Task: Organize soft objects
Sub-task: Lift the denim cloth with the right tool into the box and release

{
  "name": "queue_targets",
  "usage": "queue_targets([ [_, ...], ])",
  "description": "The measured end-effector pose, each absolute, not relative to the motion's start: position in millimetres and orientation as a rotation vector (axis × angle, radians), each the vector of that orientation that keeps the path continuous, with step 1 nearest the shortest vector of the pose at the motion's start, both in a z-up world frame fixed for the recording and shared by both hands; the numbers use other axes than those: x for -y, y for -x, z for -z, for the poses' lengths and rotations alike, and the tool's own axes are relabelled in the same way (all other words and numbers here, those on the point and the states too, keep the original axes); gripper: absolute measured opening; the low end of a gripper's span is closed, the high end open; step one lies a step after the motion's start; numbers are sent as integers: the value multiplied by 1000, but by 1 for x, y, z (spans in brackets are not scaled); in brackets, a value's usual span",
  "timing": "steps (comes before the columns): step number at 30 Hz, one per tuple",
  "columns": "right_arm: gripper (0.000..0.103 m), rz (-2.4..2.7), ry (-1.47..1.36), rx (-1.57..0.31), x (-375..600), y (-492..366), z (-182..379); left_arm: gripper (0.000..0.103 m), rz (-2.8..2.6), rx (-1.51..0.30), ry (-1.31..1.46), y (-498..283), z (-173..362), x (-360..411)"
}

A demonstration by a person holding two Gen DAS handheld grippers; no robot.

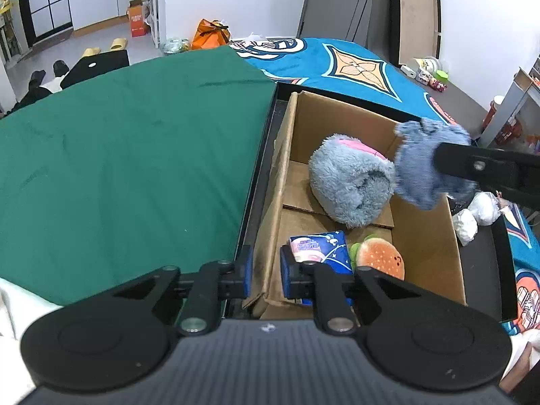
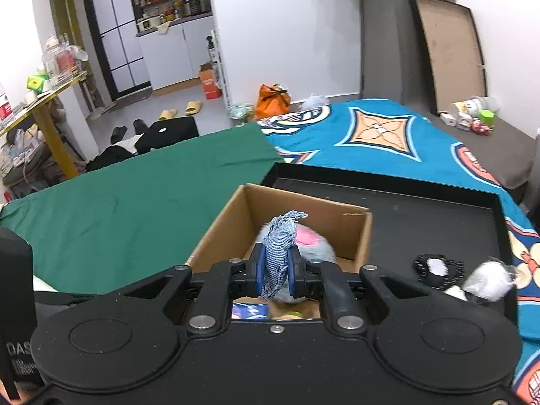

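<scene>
A cardboard box (image 1: 422,236) stands on a black tray (image 2: 422,226). In the box lie a fluffy blue-grey plush (image 1: 347,182) with pink on it, a burger plush (image 1: 379,258) and a blue packet (image 1: 320,244). My left gripper (image 1: 266,275) is shut on the box's near left wall, one pad either side. My right gripper (image 2: 275,271) is shut on a blue denim-like cloth (image 2: 278,256) and holds it above the box; the cloth also shows in the left wrist view (image 1: 428,165). The plush shows behind it (image 2: 314,243).
On the tray right of the box lie white crumpled wads (image 2: 487,280) and a black and white item (image 2: 437,268). A green cloth (image 1: 128,155) covers the surface at left, a blue patterned blanket (image 2: 381,135) beyond. Small items (image 2: 472,114) sit at far right.
</scene>
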State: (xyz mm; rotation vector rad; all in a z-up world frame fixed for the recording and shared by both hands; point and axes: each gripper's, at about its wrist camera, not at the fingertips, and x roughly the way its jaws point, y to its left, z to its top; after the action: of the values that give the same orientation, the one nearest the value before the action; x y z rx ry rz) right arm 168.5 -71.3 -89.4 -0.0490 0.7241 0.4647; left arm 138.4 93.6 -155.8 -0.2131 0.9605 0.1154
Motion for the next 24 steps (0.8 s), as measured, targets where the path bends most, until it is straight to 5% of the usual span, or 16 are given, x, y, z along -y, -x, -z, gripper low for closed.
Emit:
queue_targets([
  [24,27,-476,8,-775,86,-172,103,13,-152,-988,172,-144,158,-89],
])
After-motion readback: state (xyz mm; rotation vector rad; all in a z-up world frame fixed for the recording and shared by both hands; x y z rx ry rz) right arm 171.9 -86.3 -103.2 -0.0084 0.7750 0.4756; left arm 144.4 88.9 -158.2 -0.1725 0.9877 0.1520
